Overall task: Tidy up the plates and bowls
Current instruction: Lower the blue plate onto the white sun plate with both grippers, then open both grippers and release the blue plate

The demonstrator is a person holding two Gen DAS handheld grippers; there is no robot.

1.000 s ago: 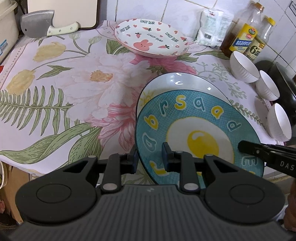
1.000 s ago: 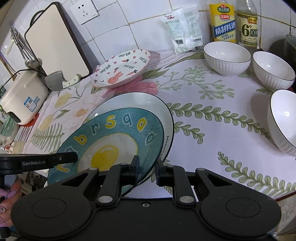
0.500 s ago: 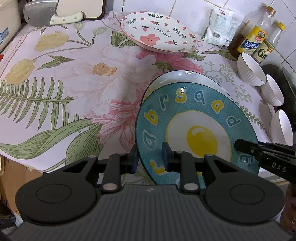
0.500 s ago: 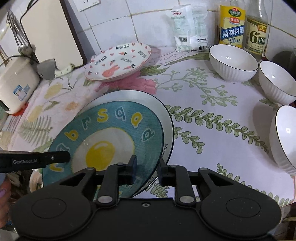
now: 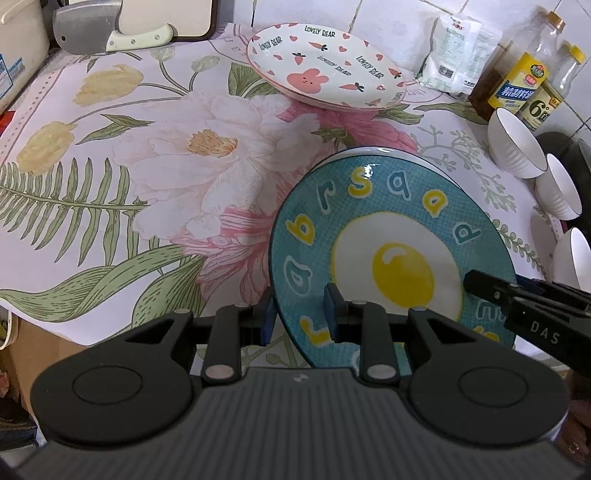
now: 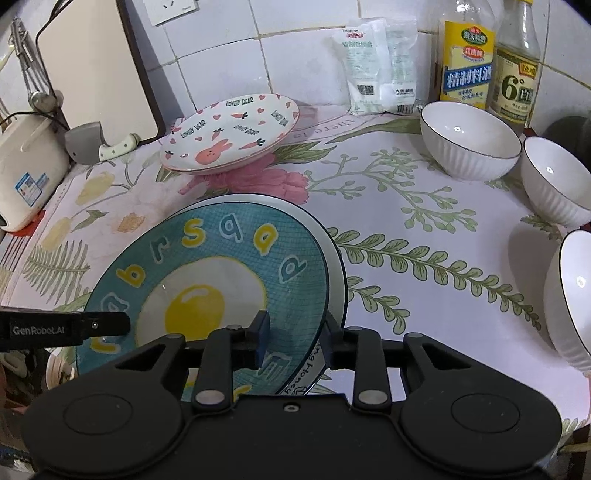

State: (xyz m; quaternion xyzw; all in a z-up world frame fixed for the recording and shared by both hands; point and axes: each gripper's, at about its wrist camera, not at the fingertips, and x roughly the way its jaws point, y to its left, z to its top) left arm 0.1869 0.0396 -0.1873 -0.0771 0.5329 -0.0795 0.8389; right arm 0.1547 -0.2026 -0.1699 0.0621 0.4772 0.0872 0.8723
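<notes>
A blue plate with a fried-egg picture [image 5: 391, 251] [image 6: 207, 280] is held over a white plate with a dark rim [image 6: 334, 258], nearly covering it. My left gripper [image 5: 299, 317] is shut on the blue plate's left rim. My right gripper [image 6: 295, 339] is shut on its right rim. A pink bunny plate [image 5: 325, 70] [image 6: 229, 133] sits at the back of the counter. Three white bowls [image 6: 469, 140] [image 6: 554, 177] [image 6: 572, 295] stand along the right side.
A cleaver [image 5: 103, 26] and cutting board [image 6: 96, 74] lie at the back left beside a rice cooker [image 6: 26, 173]. Oil and vinegar bottles [image 6: 467, 55] [image 6: 515, 70] and a white packet [image 6: 376, 70] stand against the tiled wall. The counter's front edge lies just under the plates.
Both grippers have carried the blue plate forward over the white plate, so less of the white plate shows. Both views have come closer to the counter.
</notes>
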